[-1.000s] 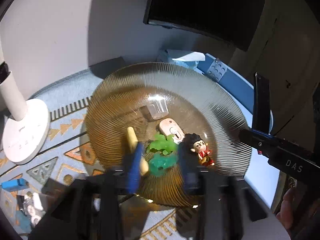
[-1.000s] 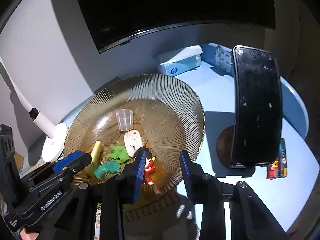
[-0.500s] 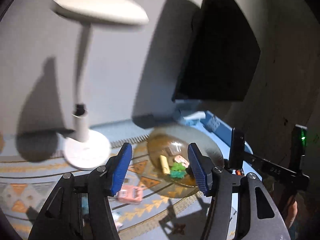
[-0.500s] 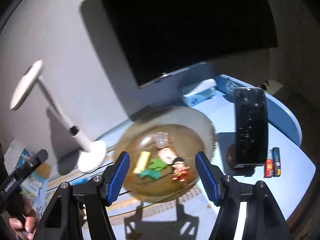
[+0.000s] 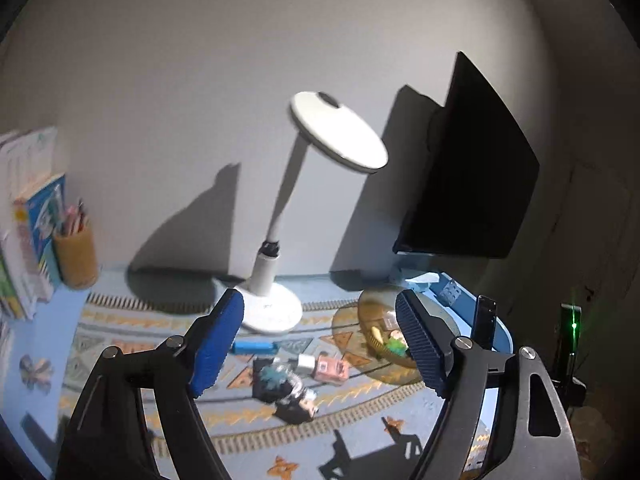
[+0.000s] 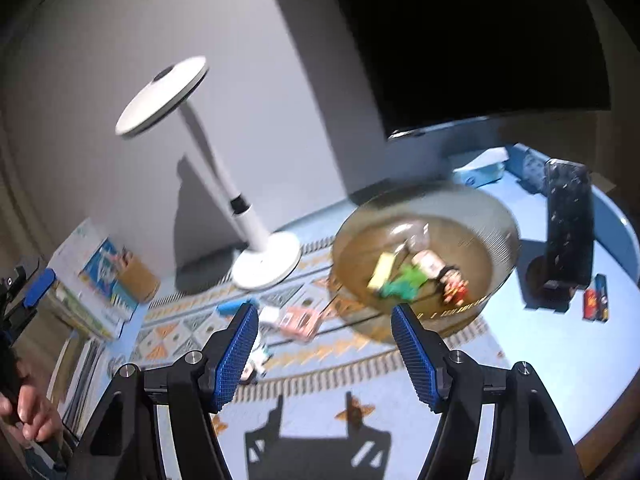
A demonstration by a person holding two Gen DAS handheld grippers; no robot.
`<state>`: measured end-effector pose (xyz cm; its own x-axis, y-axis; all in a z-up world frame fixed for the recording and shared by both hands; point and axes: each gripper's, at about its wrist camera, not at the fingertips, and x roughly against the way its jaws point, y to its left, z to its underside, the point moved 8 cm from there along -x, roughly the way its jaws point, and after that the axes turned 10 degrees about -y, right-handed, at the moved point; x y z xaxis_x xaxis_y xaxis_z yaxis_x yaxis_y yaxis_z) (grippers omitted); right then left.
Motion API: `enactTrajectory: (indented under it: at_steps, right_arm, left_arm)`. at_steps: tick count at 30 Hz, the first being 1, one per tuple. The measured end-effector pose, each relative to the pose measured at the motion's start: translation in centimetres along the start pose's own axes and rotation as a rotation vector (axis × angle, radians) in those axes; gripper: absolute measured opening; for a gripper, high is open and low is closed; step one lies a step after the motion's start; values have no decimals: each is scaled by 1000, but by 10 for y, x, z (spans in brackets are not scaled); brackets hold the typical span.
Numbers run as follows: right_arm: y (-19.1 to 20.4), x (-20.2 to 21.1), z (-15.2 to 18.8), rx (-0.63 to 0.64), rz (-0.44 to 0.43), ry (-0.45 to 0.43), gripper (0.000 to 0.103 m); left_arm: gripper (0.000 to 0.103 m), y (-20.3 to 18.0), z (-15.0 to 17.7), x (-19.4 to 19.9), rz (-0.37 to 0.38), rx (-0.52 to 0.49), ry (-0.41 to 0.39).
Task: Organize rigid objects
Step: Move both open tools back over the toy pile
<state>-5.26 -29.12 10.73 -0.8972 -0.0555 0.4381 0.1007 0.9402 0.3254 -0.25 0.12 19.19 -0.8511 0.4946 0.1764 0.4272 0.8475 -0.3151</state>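
Observation:
A ribbed amber glass bowl (image 6: 424, 208) stands on the patterned mat and holds a yellow piece (image 6: 382, 276), green pieces (image 6: 404, 282) and a small red-clad figure (image 6: 454, 284). Loose on the mat to its left lie a pink item (image 5: 330, 368), a blue bar (image 5: 254, 346), a white cube (image 5: 306, 362) and a dark toy figure (image 5: 292, 396). My left gripper (image 5: 316, 304) hangs above these loose toys; its jaws are opening with nothing between them. My right gripper (image 6: 325, 314) is open and empty, held back from the bowl's near rim.
A white desk lamp (image 6: 266, 264) stands behind the mat, a black monitor (image 5: 468, 184) behind the bowl (image 5: 368, 304). A phone on a stand (image 6: 568, 224) and small boxes (image 6: 596, 302) are at the right. A pencil cup (image 5: 76, 256) and books (image 5: 28, 220) sit at the left.
Both grippers have drawn back and up from the bowl and opened wider. The left one swung to the left, so the lamp and the loose toys on the mat came into view.

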Motion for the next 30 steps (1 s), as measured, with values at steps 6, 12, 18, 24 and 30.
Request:
enactTrajectory:
  at_steps: [6, 12, 18, 24, 30]
  right_arm:
    - [15, -4, 29, 39, -8, 44, 68]
    - [26, -13, 47, 73, -7, 86, 68]
    - [35, -31, 68, 89, -18, 144, 68]
    - [34, -59, 89, 109, -4, 219, 68]
    - [24, -91, 108, 118, 20, 296, 68]
  left_arm:
    - [77, 32, 46, 3, -31, 60, 89]
    - [77, 57, 83, -2, -44, 79, 183]
    - [77, 71, 113, -16, -51, 38, 286]
    - [77, 76, 123, -42, -81, -147, 360]
    - [77, 88, 126, -88, -82, -283, 431]
